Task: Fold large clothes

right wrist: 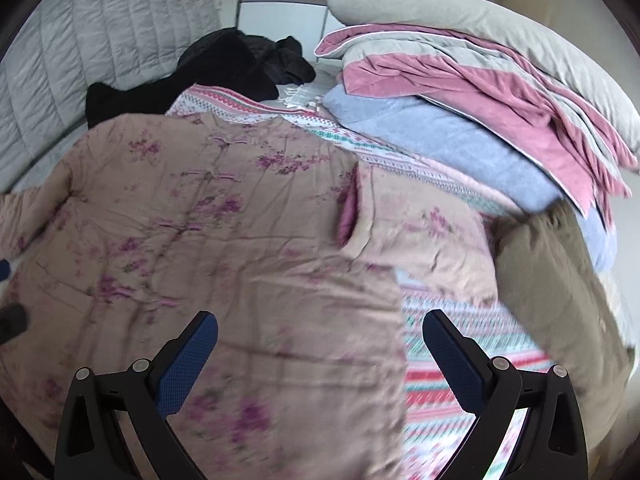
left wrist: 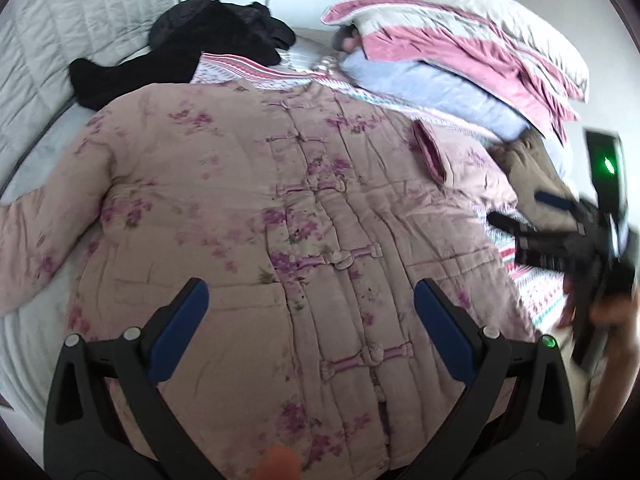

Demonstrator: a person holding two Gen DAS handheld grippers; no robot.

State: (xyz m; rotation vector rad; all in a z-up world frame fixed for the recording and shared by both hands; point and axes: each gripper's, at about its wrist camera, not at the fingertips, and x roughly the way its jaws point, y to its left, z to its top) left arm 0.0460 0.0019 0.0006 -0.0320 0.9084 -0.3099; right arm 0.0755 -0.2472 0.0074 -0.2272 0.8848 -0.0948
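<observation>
A bed is seen, backed by a grey quilted headboard (right wrist: 100, 40). A patterned striped sheet (right wrist: 452, 364) is spread over it. Folded bedding (right wrist: 460, 92) is stacked at the right, and white panelled doors (right wrist: 280, 8) are lit softly behind.

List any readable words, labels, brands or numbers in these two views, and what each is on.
None: nothing legible in either view.
The pink floral jacket shows only flower print and knot buttons.
The patterned blanket carries woven motifs, no letters.
The right gripper shows a green light, no readable marking.
</observation>
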